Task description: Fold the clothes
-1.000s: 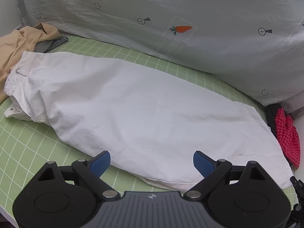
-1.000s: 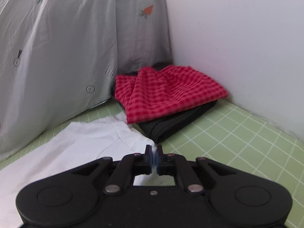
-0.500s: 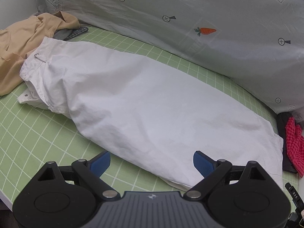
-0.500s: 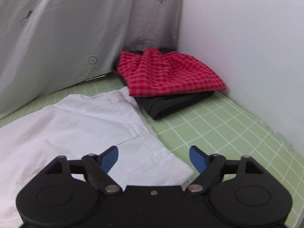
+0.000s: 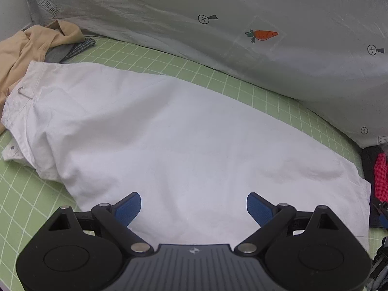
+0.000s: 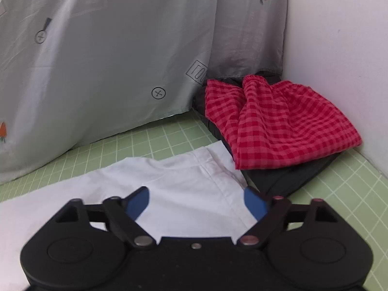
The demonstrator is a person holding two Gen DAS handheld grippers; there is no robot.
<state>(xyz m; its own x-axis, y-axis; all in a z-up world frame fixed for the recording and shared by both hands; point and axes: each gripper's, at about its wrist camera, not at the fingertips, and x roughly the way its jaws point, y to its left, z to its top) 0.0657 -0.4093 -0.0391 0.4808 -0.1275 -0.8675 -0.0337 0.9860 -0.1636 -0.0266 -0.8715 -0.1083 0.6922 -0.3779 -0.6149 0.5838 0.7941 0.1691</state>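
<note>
White trousers (image 5: pixel 184 135) are lying flat along a bench covered by a green grid mat (image 5: pixel 21 194), running from its left end toward the right back corner. The left view is showing their whole length: the waistband, with a metal hook, is lying at the left end against a crumpled tan garment (image 5: pixel 26 46), and a grey one is peeking out beneath that. The left claw (image 5: pixel 193 206) is hovering over the near edge of the trousers, its blue pads spread wide with only cloth below them, gripping nothing.

The right view is showing only the hem end (image 6: pixel 169 181) of the trousers. It is giving a clear look at the right back corner, where a red checked cloth (image 6: pixel 274 126) is sitting on a folded black garment (image 6: pixel 286 179), the hem touching that pile. The right claw (image 6: pixel 196 201) is hanging over the hem, its jaws closing but standing apart, not pinching the fabric.

A grey sheet (image 5: pixel 242 36) printed with carrots is hanging along the back edge in both views.
</note>
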